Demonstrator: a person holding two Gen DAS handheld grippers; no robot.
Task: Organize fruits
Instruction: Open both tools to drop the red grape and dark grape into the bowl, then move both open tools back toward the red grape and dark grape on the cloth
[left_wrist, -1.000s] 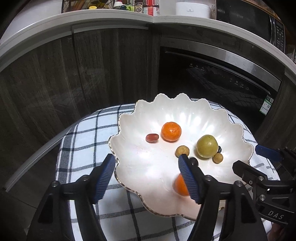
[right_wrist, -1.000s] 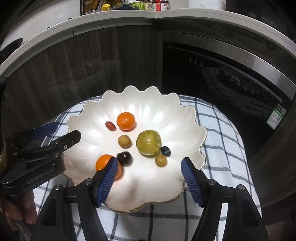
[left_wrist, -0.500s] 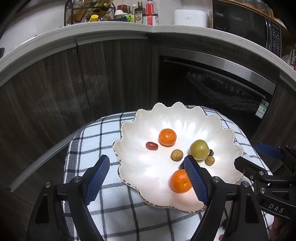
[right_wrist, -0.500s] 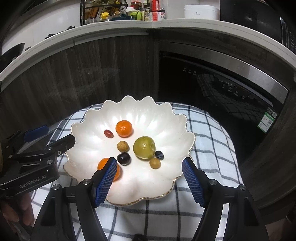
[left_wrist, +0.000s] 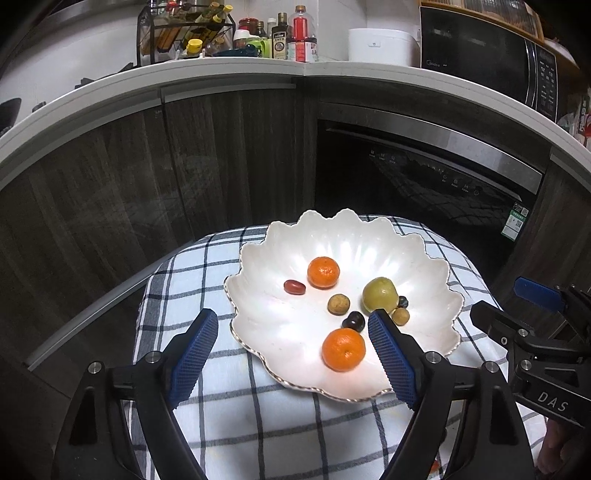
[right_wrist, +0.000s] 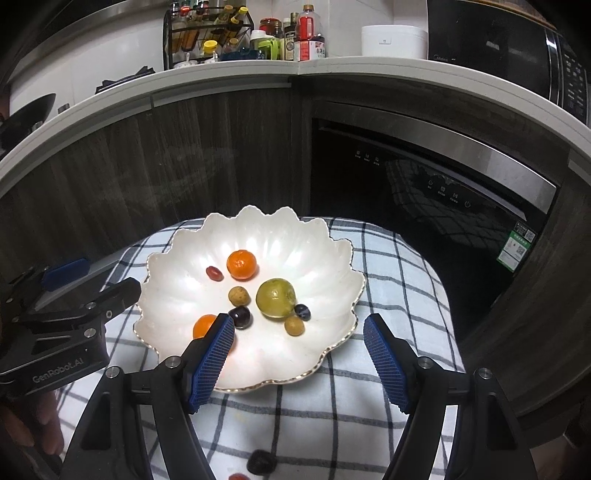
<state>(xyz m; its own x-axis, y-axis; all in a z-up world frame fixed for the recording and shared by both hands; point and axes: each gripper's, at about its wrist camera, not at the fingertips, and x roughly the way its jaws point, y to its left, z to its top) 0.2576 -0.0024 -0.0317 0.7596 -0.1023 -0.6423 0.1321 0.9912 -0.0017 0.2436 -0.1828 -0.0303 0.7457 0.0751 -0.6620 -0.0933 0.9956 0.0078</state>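
Note:
A white scalloped bowl (left_wrist: 424, 254) (right_wrist: 325, 258) stands on a checked cloth. In it lie two mandarins (left_wrist: 323, 272) (left_wrist: 343, 349), a green fruit (left_wrist: 380, 294) (right_wrist: 276, 298), a red date (left_wrist: 294, 287), two brown longans (left_wrist: 338, 304) (left_wrist: 400, 316), a dark plum (left_wrist: 353, 320) (right_wrist: 240, 316) and a small dark berry (right_wrist: 302, 311). My left gripper (left_wrist: 293, 326) is open and empty, above the bowl's near left rim. My right gripper (right_wrist: 299, 332) is open and empty, above the bowl's near right rim. A dark fruit (right_wrist: 261, 461) and a red one (right_wrist: 238, 476) lie on the cloth near me.
The checked cloth (left_wrist: 192, 280) covers a small round table. Dark cabinets and a built-in oven (left_wrist: 424, 177) stand behind it. The counter above holds a bottle rack (left_wrist: 184, 33), a white cooker (left_wrist: 382, 44) and a microwave (left_wrist: 487, 55).
Both grippers have pulled back and up from the bowl, so more of the counter shows. The near mandarin, half hidden before by my left finger, is in full view. The fruits have not moved.

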